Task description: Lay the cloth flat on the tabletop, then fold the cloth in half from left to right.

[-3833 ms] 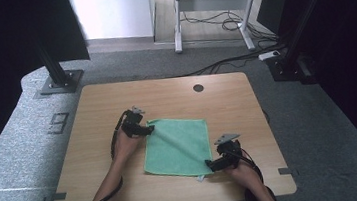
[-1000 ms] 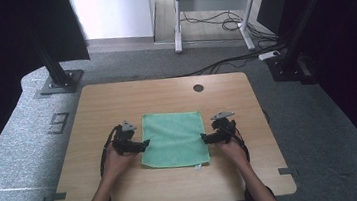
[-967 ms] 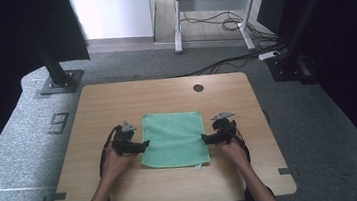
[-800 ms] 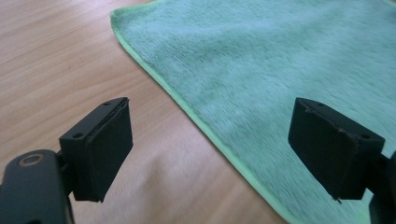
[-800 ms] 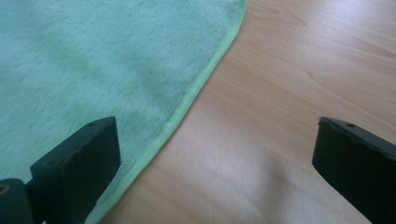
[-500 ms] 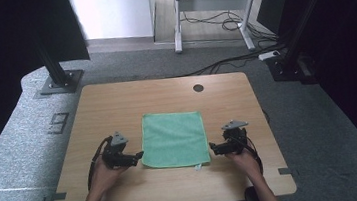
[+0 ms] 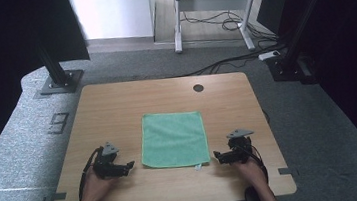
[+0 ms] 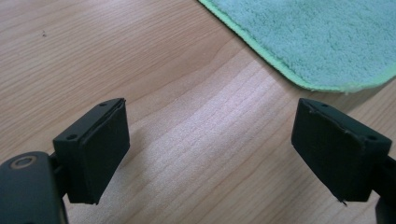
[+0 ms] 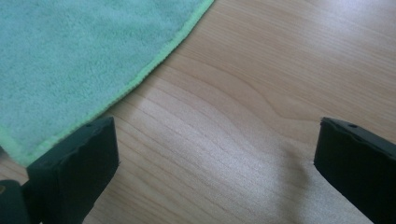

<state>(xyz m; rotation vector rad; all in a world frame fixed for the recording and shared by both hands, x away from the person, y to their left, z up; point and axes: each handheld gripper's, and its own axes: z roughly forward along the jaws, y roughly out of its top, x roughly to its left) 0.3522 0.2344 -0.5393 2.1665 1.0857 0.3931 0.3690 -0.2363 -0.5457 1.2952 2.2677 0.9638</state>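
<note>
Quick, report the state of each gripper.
Left gripper: open, holding nothing, beside the green cloth.
Right gripper: open, holding nothing, at the cloth's other side.

A green cloth (image 7: 174,138) (brighter, perhaps lime, along its hem) lies on the light wood-grain table (image 7: 117,112).

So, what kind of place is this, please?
Probably a lab or recording workspace: a wooden desk with a cable hole, black stands on grey carpet, and another desk with loose cables behind.

Green cloth (image 7: 174,138): flat, spread open, rectangular, near front-centre of wooden table (image 7: 117,112).
</note>
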